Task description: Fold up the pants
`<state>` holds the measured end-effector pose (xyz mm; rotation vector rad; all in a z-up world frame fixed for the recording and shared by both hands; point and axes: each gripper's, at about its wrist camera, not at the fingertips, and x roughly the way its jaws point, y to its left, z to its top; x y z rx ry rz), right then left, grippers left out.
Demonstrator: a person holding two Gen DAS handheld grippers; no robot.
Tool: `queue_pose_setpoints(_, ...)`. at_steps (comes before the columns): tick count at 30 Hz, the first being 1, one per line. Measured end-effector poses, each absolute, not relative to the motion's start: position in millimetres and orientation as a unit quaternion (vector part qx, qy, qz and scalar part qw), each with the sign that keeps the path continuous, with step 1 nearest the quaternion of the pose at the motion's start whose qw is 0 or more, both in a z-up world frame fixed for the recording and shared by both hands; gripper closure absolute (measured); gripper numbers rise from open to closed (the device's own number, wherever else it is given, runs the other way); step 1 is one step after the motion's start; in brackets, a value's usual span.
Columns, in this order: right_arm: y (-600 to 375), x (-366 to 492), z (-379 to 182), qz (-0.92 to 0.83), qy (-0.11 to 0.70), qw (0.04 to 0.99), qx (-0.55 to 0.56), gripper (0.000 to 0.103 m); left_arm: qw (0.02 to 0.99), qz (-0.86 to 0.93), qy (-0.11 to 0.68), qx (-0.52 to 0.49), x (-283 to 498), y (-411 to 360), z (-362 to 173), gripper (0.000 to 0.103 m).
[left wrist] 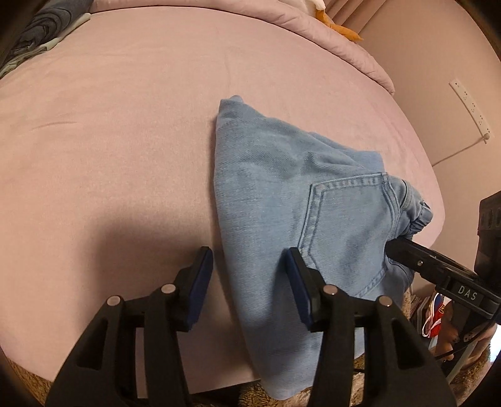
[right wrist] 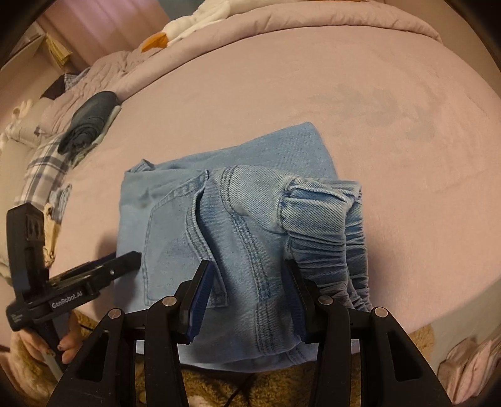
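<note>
Right wrist view: lying folded at the centre of the frame, light blue denim pants (right wrist: 238,225), resting on the near edge of the pink bed sheet (right wrist: 360,103) and hanging slightly over it. Showing a back pocket toward the left, double-stitched seams down the middle, a gathered elastic waistband bunching up at the right. Straddling the raised seam fold, right gripper (right wrist: 250,294), jaws standing partly apart with denim between them; whether the pads are pressing cannot be told. Coming in from the lower left, left gripper (right wrist: 125,260), tip just touching the pants' left edge, held by a hand (right wrist: 67,344). Sitting at upper left, dark rolled clothes (right wrist: 90,122) and a plaid cloth (right wrist: 47,166). Lying along the top, a lilac quilt (right wrist: 281,28) with a white plush toy (right wrist: 188,28).

Left wrist view: left gripper (left wrist: 249,288) jaws gaping apart, gripping nothing, one finger over the pants (left wrist: 281,200).
</note>
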<state>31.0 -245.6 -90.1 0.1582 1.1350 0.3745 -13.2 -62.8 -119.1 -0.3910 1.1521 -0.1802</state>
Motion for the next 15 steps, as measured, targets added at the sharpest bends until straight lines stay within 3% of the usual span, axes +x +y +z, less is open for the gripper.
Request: queue_pose_setpoints(15,-256.8,30.2,-73.3,0.173,0.54,0.817,0.102,0.058,0.819,-0.074,0.545,-0.163,-19.7,-51.8,-112.5,0.05)
